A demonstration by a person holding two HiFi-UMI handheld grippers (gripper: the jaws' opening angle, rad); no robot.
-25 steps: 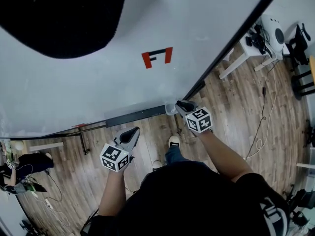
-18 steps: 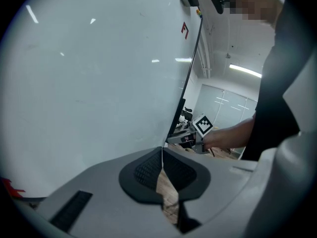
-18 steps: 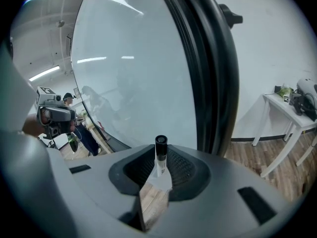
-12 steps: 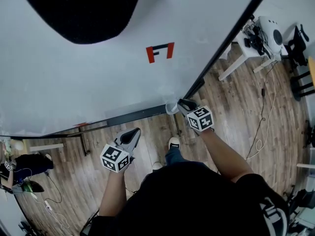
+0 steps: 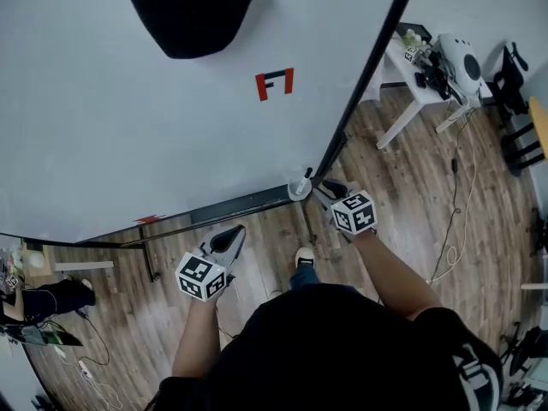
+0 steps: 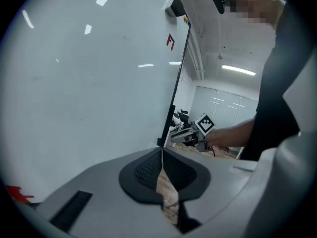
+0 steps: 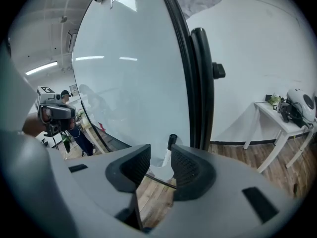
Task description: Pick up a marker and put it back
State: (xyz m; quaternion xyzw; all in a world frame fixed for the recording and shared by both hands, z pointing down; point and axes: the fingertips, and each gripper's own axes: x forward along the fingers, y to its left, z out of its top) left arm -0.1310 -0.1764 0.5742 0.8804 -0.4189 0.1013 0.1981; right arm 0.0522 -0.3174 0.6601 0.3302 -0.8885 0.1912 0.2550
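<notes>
opening wide, my right gripper (image 5: 324, 187) has its pads clear of the marker (image 5: 306, 178). the marker stands upright, black cap up, alone in the white cup (image 5: 297, 191) at the whiteboard's (image 5: 171, 144) lower right corner, just ahead of the jaw tips. my left gripper (image 5: 233, 234) hangs well apart, pressed together on nothing. i judge the put-back done, so the next move is straight back, away from that vertical axis.

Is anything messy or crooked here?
Nothing really stands out. The marker sits in its holder cup at the bottom corner of the whiteboard, leaning only slightly.
</notes>
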